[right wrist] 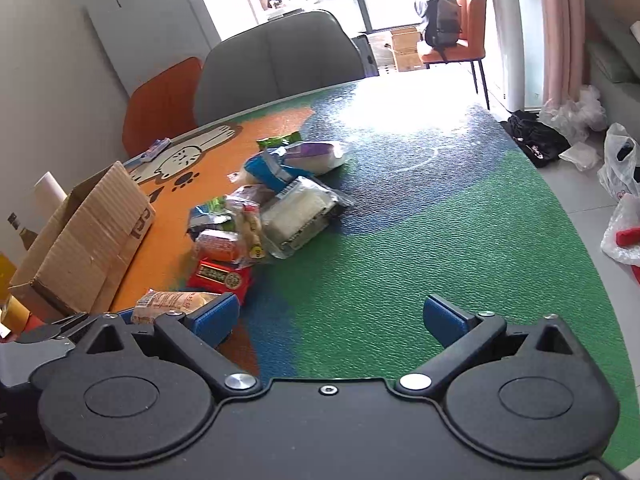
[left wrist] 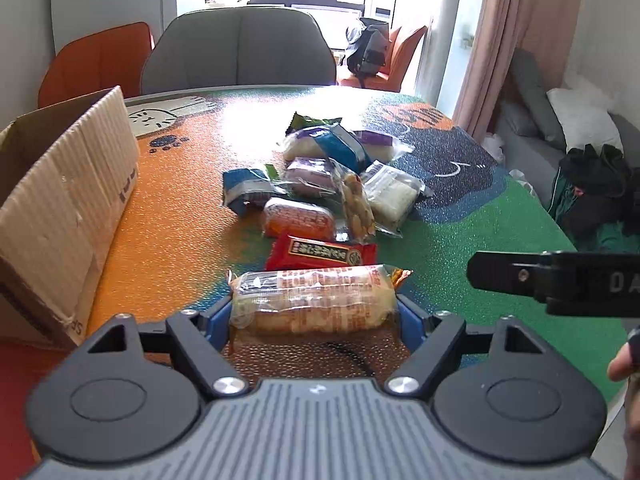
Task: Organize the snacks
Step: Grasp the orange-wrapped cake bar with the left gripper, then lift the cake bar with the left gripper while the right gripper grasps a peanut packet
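A long clear-wrapped biscuit pack (left wrist: 312,300) lies crosswise on the mat nearest me. My left gripper (left wrist: 313,316) spans it lengthwise, its blue pads (left wrist: 218,316) touching both ends. Just beyond lies a red snack pack (left wrist: 320,254), then a loose pile of snack bags (left wrist: 328,184). An open cardboard box (left wrist: 68,200) stands to the left. In the right wrist view, my right gripper (right wrist: 330,318) hangs open over the green mat (right wrist: 400,260) with nothing between its fingers. The biscuit pack (right wrist: 168,304), red pack (right wrist: 220,276) and box (right wrist: 88,232) lie to its left.
A grey chair (left wrist: 240,52) and an orange chair (left wrist: 96,60) stand behind the table's far edge. The right gripper's black finger (left wrist: 520,276) reaches in from the right, with a person's fingertip (left wrist: 622,364) below it. Bottles (right wrist: 20,232) stand left of the box. Bags (right wrist: 620,168) lie on the floor at right.
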### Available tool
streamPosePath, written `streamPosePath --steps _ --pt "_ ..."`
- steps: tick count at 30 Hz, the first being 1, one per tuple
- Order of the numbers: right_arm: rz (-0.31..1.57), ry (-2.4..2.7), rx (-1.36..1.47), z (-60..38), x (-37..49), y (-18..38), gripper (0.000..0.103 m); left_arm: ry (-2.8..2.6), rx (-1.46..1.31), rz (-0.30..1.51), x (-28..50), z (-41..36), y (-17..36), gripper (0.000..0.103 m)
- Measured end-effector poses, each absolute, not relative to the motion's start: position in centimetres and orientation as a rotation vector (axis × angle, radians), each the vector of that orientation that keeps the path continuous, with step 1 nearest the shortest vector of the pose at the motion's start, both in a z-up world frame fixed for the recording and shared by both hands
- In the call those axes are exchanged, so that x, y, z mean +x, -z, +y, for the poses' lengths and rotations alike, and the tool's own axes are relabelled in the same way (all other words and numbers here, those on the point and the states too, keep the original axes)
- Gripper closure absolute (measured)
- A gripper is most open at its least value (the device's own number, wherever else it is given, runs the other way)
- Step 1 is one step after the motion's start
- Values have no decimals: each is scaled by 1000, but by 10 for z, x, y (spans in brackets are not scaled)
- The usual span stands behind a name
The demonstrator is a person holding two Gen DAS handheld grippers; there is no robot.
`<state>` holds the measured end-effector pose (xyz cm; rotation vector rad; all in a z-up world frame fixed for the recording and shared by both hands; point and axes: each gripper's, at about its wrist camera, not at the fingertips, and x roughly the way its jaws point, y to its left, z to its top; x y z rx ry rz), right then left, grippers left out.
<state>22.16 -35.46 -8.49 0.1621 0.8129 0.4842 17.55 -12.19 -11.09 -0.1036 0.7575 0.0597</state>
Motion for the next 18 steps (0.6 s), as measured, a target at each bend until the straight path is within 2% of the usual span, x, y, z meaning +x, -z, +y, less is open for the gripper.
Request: streamPosePath --steps 4,6,11,14,18 --pt "813 -521 169 -343 223 84 19 -70 -119 750 174 -110 106 23" --pt "814 -534 172 -338 224 83 23 -75 -127 745 174 -104 104 23" --pt "816 -553 196 -327 228 81 43 -84 -147 736 176 -89 97 23" --pt "824 -568 209 -320 232 81 51 -84 -161 730 178 -79 93 23" --pt "826 -581 214 -307 237 81 55 -82 -176 723 180 -70 89 24"
